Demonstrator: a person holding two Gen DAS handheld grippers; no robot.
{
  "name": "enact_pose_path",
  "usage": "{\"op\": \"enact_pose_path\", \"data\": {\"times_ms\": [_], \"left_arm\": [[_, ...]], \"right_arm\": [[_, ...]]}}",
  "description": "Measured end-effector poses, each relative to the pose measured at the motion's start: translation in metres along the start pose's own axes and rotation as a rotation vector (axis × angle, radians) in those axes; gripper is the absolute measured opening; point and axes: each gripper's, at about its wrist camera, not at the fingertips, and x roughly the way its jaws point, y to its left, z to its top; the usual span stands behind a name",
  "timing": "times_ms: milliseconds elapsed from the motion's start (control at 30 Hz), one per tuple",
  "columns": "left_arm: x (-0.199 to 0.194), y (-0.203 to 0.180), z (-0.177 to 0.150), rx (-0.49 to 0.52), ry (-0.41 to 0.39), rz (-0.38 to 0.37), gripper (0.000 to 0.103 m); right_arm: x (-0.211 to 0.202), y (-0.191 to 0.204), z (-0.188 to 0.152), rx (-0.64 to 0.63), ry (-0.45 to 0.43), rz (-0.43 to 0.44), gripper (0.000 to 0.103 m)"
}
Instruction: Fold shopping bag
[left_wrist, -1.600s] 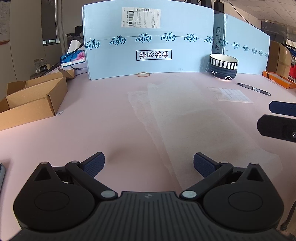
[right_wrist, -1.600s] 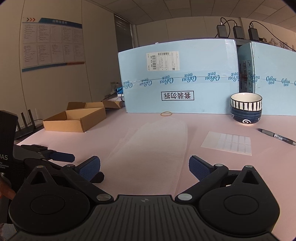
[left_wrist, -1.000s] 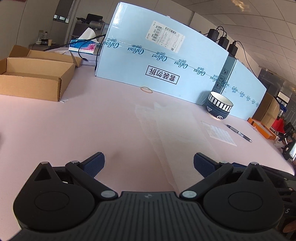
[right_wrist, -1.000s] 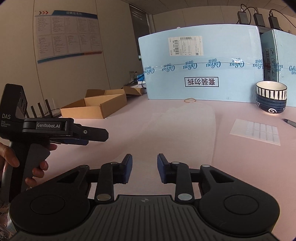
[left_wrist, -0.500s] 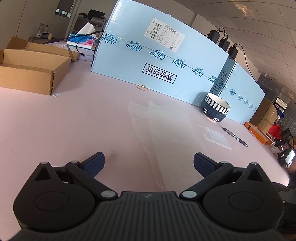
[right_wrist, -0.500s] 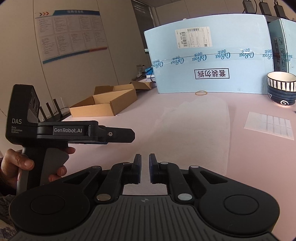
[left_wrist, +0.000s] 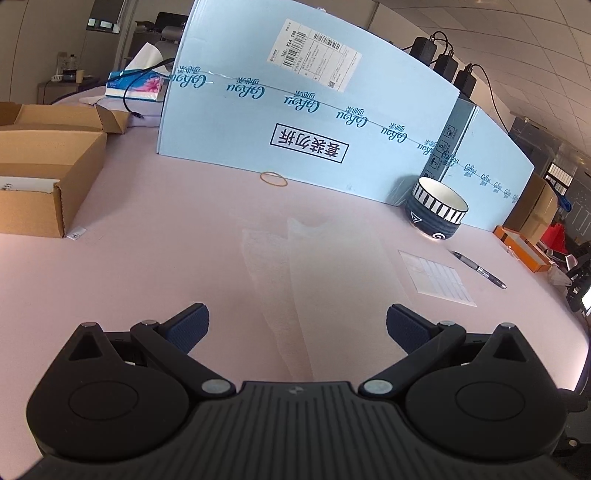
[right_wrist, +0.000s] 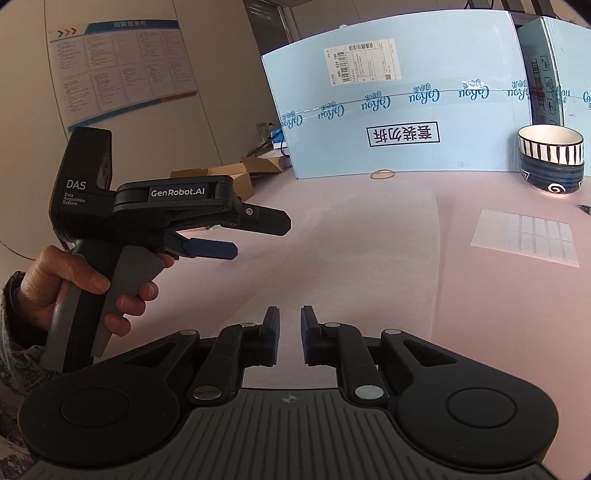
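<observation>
Bag (left_wrist: 325, 266) flat on desk (left_wrist: 155, 240), lengthwise from near to far. Right gripper (right_wrist: 289, 338) narrowed from wide to a small gap, now reopening, nothing between fingers. Left gripper (left_wrist: 297, 328) wide apart, swung left. Folding not begun; near edge probably next.

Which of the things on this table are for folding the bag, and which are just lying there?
For the job: bag, left gripper, right gripper with jaws opening and nothing between them.

Just lying about: bowl, pen, rubber band, label sheet, cardboard box, blue boxes.
</observation>
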Motion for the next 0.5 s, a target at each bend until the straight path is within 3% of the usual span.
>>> {"op": "enact_pose_path", "data": {"times_ms": [67, 167, 367, 500], "left_arm": [[0.012, 0.004, 0.003, -0.043, 0.032, -0.021, 0.103], [0.022, 0.000, 0.009, -0.043, 0.016, -0.031, 0.103], [0.034, -0.001, 0.023, -0.072, 0.011, -0.035, 0.099], [0.040, 0.001, 0.024, -0.079, 0.025, -0.027, 0.081]], "right_arm": [[0.001, -0.005, 0.002, 0.016, -0.011, 0.006, 0.012], [0.004, -0.015, 0.002, 0.038, -0.021, -0.001, 0.012], [0.003, -0.029, -0.005, 0.087, -0.040, -0.005, 0.020], [-0.001, -0.033, -0.010, 0.092, -0.057, -0.011, 0.020]]}}
